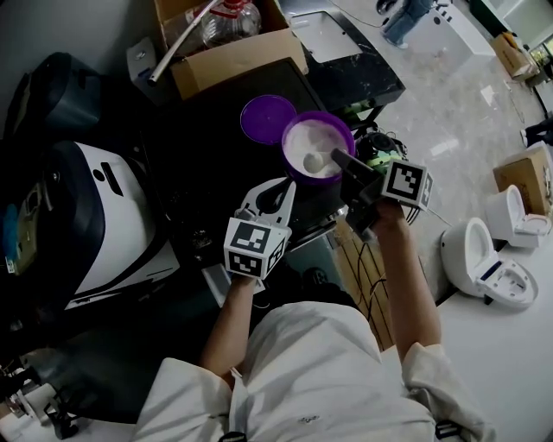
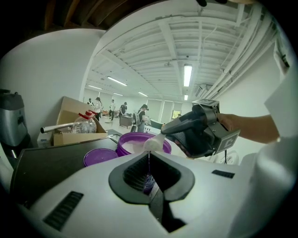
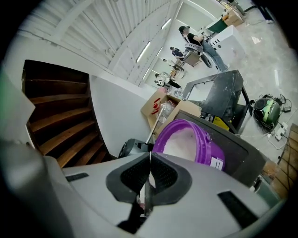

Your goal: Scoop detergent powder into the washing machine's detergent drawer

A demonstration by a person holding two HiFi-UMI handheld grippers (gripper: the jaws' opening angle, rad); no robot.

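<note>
A purple tub (image 1: 318,147) of white detergent powder stands open on a black top, with its purple lid (image 1: 268,118) lying just to its left. My right gripper (image 1: 337,158) is shut on the handle of a white scoop (image 1: 313,161), whose bowl sits over the powder. From the left gripper view the scoop (image 2: 156,143) hangs at the tub's (image 2: 132,141) near rim, held by the right gripper (image 2: 170,130). My left gripper (image 1: 287,186) waits just left of the tub, jaws together. In the right gripper view the tub (image 3: 198,144) lies beyond the shut jaws of the right gripper (image 3: 150,155).
A white appliance (image 1: 104,224) stands at the left beside a dark bag (image 1: 52,95). Behind the tub is a cardboard box (image 1: 229,43) with a plastic bottle (image 1: 232,19). White toilets (image 1: 484,259) stand on the floor to the right. Several people are far off across the hall.
</note>
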